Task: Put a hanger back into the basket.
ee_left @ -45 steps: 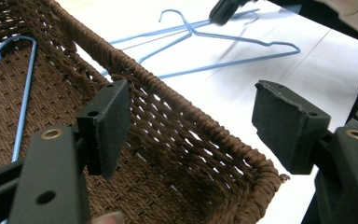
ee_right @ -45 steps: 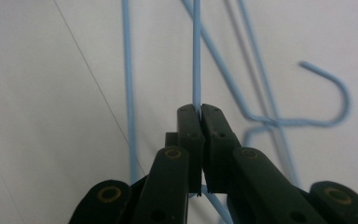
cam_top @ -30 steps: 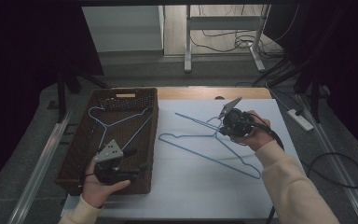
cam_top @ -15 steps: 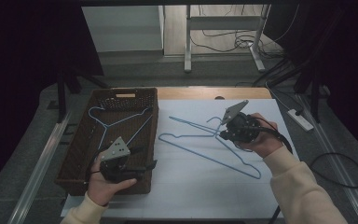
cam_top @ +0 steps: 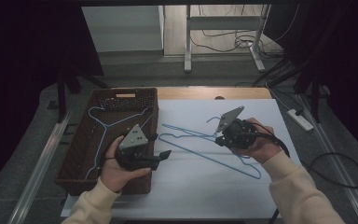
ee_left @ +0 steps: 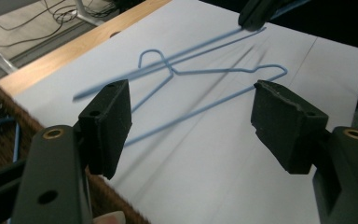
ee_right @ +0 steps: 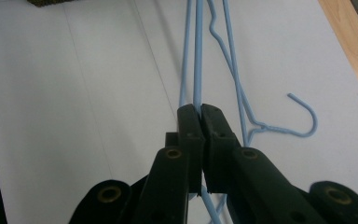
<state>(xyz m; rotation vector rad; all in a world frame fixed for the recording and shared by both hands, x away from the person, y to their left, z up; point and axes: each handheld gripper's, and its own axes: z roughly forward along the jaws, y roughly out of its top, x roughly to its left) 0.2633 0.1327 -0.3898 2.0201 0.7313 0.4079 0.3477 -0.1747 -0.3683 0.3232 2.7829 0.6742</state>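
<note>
Right gripper (ee_right: 199,112) clamped one blue hanger (ee_right: 196,56), probably to lift it, while left gripper (ee_left: 191,116) waited agape.

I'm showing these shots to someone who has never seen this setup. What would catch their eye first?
Probably the pale blue wire hangers sprawled across the white sheet, one wire pinched in the shut right gripper. Next, the brown woven basket at the table's left, with another blue hanger inside, and the left gripper held open beside it.

Black two-jaw tongs (cam_top: 164,155) with brass screws, grey triangular plates, cream sleeves (cam_top: 298,191).
</note>
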